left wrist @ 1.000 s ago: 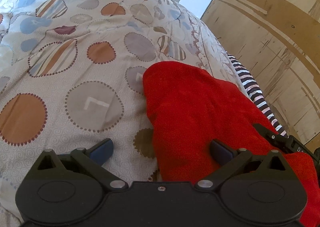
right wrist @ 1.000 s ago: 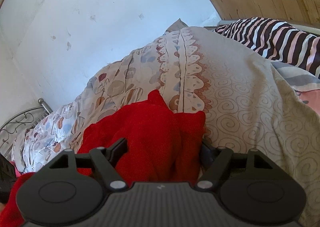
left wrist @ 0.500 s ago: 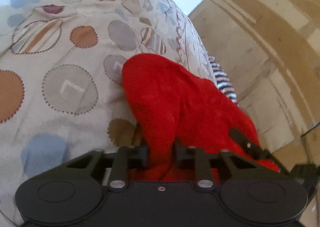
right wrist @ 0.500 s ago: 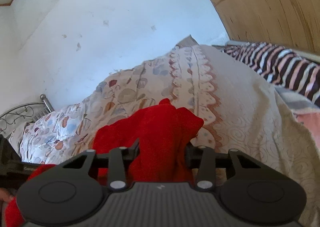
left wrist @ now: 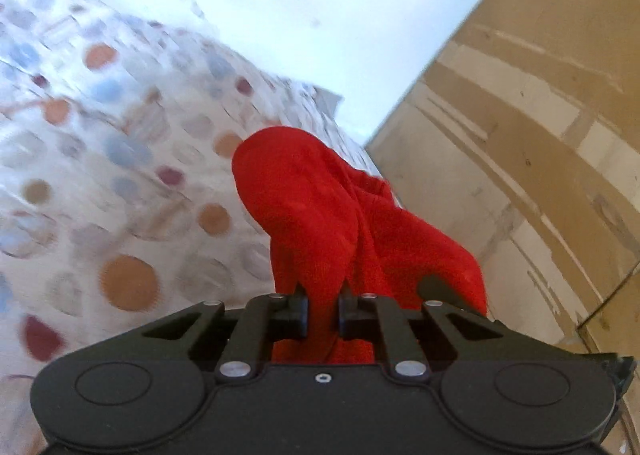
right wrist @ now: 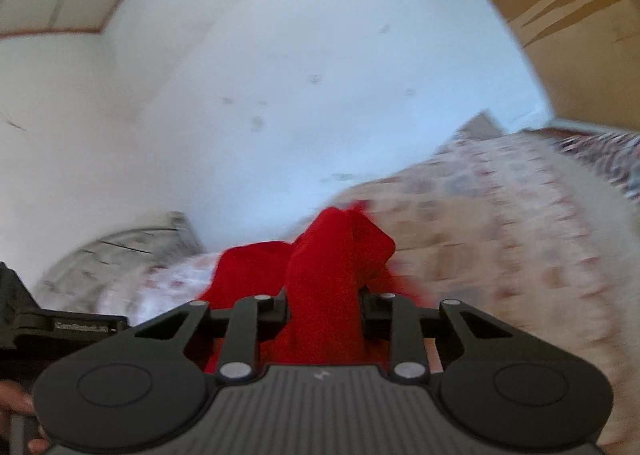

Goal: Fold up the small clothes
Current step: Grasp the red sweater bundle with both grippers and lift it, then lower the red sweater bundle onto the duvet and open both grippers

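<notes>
Hard to make out: we find both views blurred; the spots on the bedspread [left wrist: 120,183] smear, and the striped cloth [right wrist: 600,151], far right of the right hand-held gripper, is only streaks.
Cut off: we lose the lower end of the red garment [left wrist: 332,223] behind each hand-held gripper's body; its whole shape cannot be told.
Left hand-held gripper [left wrist: 323,309]: we log its jaws narrow and closing, pads pressed on a bunched fold of the red garment, which rises ahead of it above the bedspread.
Right hand-held gripper [right wrist: 324,311]: we log its jaws partly drawn in and closing, a thick wad of the same garment [right wrist: 332,255] filling the gap and touching both pads.
Other device: we see a black part [left wrist: 436,289] just right of the left fingers, half buried in red cloth; another [right wrist: 60,327] sits left of the right one.
Person: we see only fingertips [right wrist: 16,403] at the lower left edge.
Bed: bedspread [right wrist: 500,223] below and beyond both; metal bed frame [right wrist: 132,239] blurred ahead-left.
Containers: we list the brown wooden panels [left wrist: 528,159] right of the left hand-held gripper; whether they belong to a cupboard, we cannot tell.
</notes>
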`<state>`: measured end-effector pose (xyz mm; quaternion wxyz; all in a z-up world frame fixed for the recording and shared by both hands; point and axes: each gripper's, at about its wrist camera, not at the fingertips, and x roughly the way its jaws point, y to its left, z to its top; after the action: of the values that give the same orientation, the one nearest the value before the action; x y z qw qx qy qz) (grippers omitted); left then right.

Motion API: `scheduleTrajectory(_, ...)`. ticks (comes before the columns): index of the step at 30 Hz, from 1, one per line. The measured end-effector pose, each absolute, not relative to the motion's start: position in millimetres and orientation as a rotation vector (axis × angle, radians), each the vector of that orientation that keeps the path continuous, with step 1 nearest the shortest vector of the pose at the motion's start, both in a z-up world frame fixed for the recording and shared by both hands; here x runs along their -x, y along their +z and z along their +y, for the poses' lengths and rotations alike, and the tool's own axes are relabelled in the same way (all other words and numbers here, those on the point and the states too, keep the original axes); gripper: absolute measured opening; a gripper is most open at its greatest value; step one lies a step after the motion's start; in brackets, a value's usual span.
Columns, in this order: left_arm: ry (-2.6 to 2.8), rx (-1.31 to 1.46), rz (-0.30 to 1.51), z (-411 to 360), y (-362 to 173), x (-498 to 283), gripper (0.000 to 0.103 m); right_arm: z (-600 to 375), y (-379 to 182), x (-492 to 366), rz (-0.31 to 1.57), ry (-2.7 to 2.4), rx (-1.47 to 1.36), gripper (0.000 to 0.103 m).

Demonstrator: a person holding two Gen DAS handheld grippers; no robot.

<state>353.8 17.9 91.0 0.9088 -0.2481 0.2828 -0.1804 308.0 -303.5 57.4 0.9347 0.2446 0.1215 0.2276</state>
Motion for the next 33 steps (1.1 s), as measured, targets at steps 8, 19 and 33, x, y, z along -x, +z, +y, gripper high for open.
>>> scheduleTrajectory(8,-0.135,0.503,0.613,100.7,78.4,-352.5,0.012,-202.7,60.8,-368.0,0.349,0.557,-0.407,0.030)
scheduleTrajectory(19,-0.090,0.547,0.652,125.6,0.6,-373.6,0.027,-217.4,-31.9,-396.2,0.556,0.440,-0.388,0.043)
scheduleTrajectory(33,0.004,0.488,0.623,123.5,17.1,-337.1,0.087,-238.4,-1.8,-359.5,0.485,0.420,-0.377,0.093)
